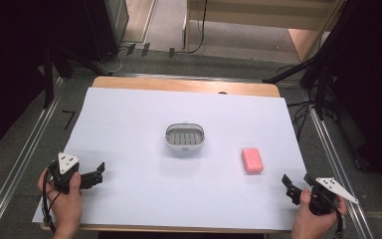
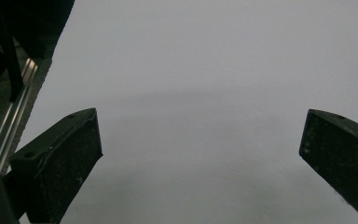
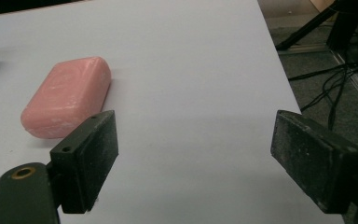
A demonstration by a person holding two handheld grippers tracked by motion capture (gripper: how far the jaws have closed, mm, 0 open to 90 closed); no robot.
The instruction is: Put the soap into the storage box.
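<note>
While both hands are resting low at near edge of white sheet, count is reading: one pink soap bar, one grey soap dish, two grippers. Dish sitting at sheet's centre, empty slotted tray showing. Soap lying flat toward right edge, apart from dish. Right gripper hovering at near right corner, jaws spread wide, gripping nothing; soap lying just ahead of its left jaw. Left gripper sitting at near left corner, jaws likewise gaping over bare sheet, well apart from soap.
</note>
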